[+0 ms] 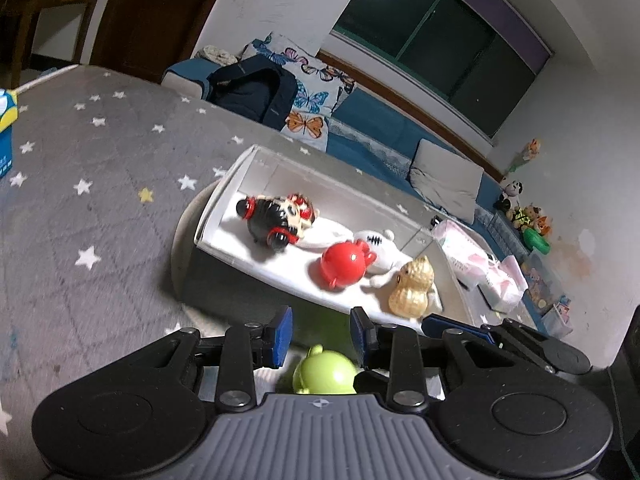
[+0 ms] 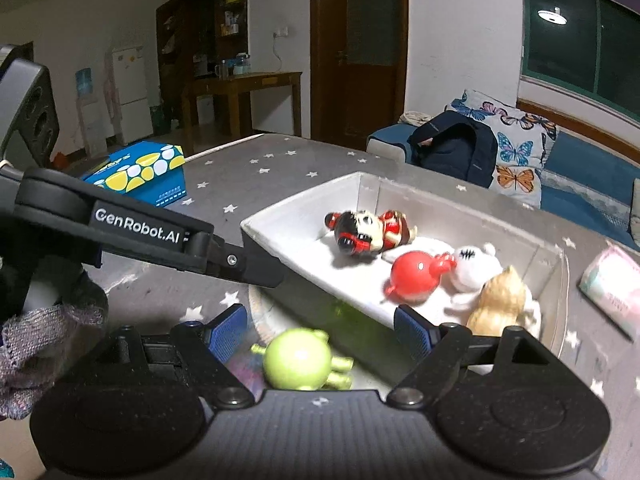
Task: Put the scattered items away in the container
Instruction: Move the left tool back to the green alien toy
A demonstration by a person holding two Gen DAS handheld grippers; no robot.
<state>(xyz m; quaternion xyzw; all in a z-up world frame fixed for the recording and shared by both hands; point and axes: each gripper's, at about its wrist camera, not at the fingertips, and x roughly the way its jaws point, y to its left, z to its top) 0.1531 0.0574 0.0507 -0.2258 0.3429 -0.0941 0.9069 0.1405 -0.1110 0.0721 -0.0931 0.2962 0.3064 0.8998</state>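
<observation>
A white open box (image 1: 224,216) (image 2: 280,250) sits on the grey star-patterned cloth. Inside lie a black-and-red figure (image 1: 276,216) (image 2: 368,232), a red round toy (image 1: 344,266) (image 2: 416,276), a white plush (image 1: 380,248) (image 2: 476,266) and a tan peanut-shaped toy (image 1: 412,288) (image 2: 500,300). A green round toy (image 1: 324,372) (image 2: 300,360) lies on the cloth just outside the box's near wall. My left gripper (image 1: 321,338) is open above it. My right gripper (image 2: 320,332) is open around it, not touching. The left gripper's arm (image 2: 152,236) crosses the right wrist view.
A blue-and-yellow tissue box (image 2: 140,172) (image 1: 6,136) stands at the far left of the table. A pink packet (image 2: 612,280) (image 1: 480,264) lies right of the box. A sofa with a dark backpack (image 2: 456,148) and butterfly pillow is behind.
</observation>
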